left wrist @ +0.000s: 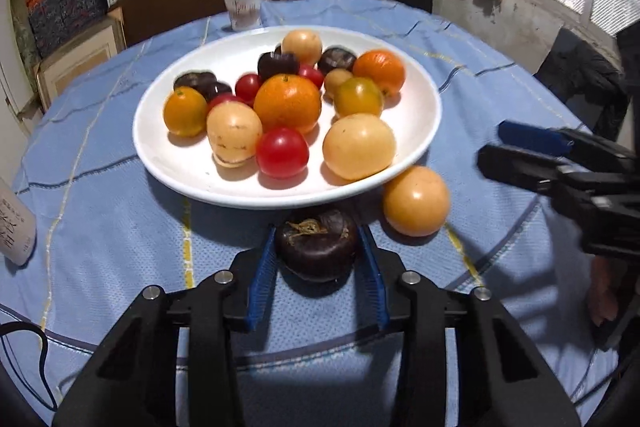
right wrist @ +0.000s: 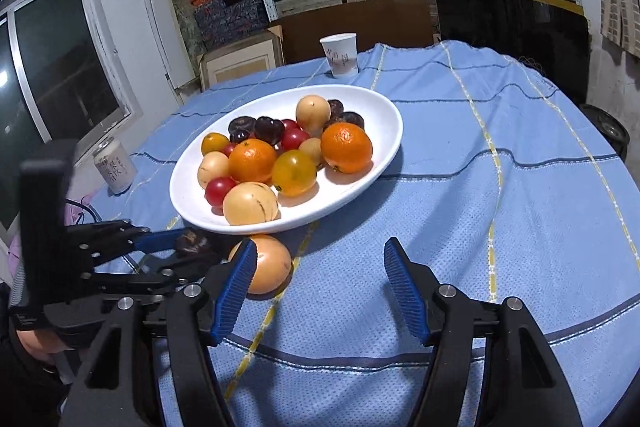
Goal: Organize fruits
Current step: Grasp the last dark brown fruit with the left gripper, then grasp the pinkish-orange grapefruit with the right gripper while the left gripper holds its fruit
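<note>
Fruits are the matter here, and two of them lie outside the dish on the blue cloth [left wrist: 120, 227]. Nearest, a dark brown, flattened fruit with a dry stalk, a water chestnut by its look [left wrist: 318, 247], sits on the cloth just in front of the white plate's near rim [left wrist: 168, 163]. The left gripper [left wrist: 318, 259] has it between its blue pads, which press against both sides; it is clamped on the fruit, which looks not yet lifted. Just to the right, close against the plate's near edge, lies a pale orange round fruit [right wrist: 266, 265]. The right gripper [right wrist: 320, 291] stands open with nothing between its fingers; its left pad is just beside that fruit, which lies outside the gap.

Farther back, the plate already holds most of the lot: oranges, red cherry tomatoes, pale yellow round fruits, a yellow-green tomato and several more dark chestnuts, heaped loosely together. Judging by this, the gathering is nearly done; the two strays remain to be put in.

Both grippers point downward and forward toward the plate, the left low over the cloth, the right coming in from the right side. Beyond the plate a paper cup [left wrist: 242, 5] stands at the far edge of the table; a can [right wrist: 114, 167] stands at the far left.
</note>
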### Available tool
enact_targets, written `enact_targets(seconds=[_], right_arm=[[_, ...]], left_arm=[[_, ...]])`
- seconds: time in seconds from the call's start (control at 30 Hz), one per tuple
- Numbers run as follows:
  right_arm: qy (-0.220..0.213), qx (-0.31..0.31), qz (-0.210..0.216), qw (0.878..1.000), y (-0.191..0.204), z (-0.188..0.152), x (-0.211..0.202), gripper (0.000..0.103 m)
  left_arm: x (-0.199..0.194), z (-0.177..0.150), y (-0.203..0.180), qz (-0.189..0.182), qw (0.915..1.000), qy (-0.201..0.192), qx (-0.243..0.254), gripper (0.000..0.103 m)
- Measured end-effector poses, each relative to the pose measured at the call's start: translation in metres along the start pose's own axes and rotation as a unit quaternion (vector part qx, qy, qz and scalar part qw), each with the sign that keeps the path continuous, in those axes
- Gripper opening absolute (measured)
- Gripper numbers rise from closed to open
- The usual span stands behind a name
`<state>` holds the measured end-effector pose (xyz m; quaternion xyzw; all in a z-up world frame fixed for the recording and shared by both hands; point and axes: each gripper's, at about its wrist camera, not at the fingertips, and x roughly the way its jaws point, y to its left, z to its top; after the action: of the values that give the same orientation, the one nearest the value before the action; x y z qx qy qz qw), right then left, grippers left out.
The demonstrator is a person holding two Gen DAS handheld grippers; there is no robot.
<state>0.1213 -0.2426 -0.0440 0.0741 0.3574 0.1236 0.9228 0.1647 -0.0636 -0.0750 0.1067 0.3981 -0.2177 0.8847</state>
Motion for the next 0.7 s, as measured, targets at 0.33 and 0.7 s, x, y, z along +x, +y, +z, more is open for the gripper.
enact_targets(seconds=[0.33,0.7], right_arm=[[0.049,-0.053,-0.008,0.997,0.030,-0.003,0.020,0.067],[0.090,-0.063,-0.010,0.994,0.058,0.001,0.052,0.062]], left_arm=[[-0.035,0.005,0.029,-0.045,0.9963,-0.048,-0.056,0.039],[-0.047,0.006,0.033,-0.057,0.9937,-0.067,-0.070,0.039]])
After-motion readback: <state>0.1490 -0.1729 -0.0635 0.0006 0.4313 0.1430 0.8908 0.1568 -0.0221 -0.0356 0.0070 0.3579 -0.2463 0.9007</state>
